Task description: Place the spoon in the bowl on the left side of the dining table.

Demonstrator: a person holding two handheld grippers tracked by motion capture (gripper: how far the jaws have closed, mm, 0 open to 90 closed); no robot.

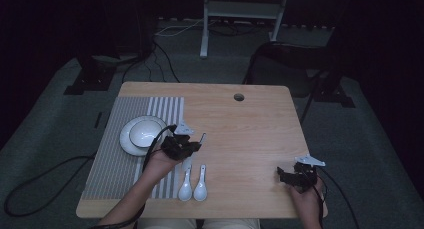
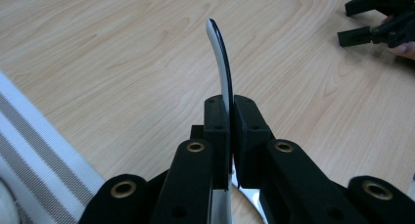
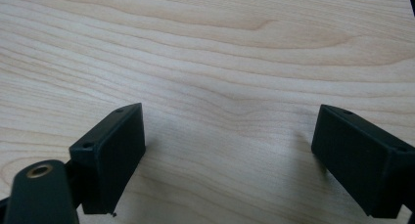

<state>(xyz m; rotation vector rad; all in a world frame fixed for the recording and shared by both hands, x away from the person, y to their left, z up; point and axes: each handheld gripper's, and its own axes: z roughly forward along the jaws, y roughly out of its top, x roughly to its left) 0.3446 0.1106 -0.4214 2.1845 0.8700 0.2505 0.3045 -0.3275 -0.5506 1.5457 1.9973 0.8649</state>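
We have a metal spoon [image 2: 221,62] clamped in our left gripper [image 2: 229,117], jaws pressed together on its thin handle, which rises edge-on from between the pads and curves away over the bare wood. Its bowl end seems to hang below the jaws, where a shiny curve peeks out. In the high view the left gripper [image 1: 186,142] hovers above the table [image 1: 250,134] just right of the striped placemat [image 1: 107,159], with the handle tip pointing up and to the right.

Two white ceramic soup spoons [image 1: 192,185] lie side by side just below our left hand, handles pointing away from us. The white bowl [image 1: 143,133] on its plate [image 1: 126,141] sits on the placemat, just left of the held spoon, so we judge the spoon's long axis must be swung or carried leftward if it is bound there.

Our right gripper [image 1: 292,175] rests well apart at the table's right edge, jaws spread wide over bare wood.
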